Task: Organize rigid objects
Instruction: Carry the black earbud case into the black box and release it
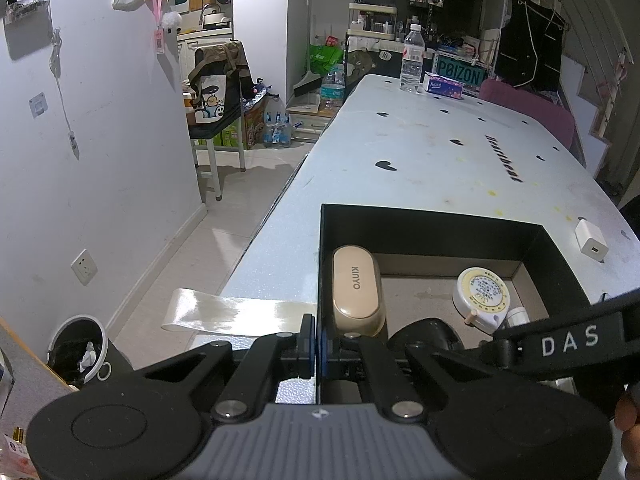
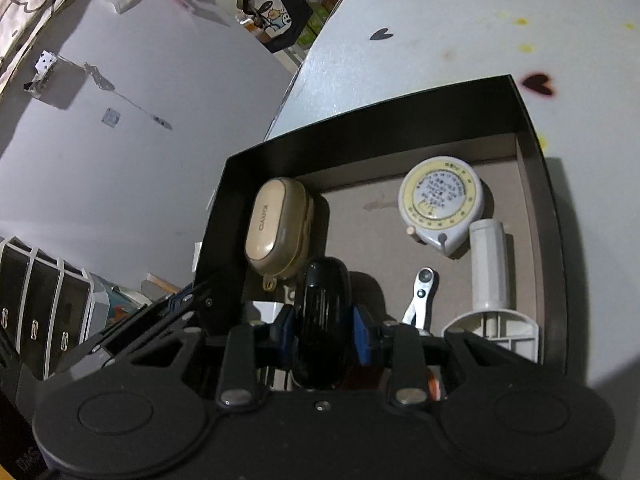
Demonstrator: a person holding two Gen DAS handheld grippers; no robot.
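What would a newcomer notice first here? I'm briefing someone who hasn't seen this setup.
The black box on the pale table, holding a beige case at its left wall and a round tape measure further right. Next, the right gripper shut on a black object over the box, and the left gripper clamping the box's left wall.

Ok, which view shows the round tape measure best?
The right wrist view: the tape measure lies whole and unobstructed inside the black box. In the left wrist view it is smaller, with the right tool's arm crossing just below it.
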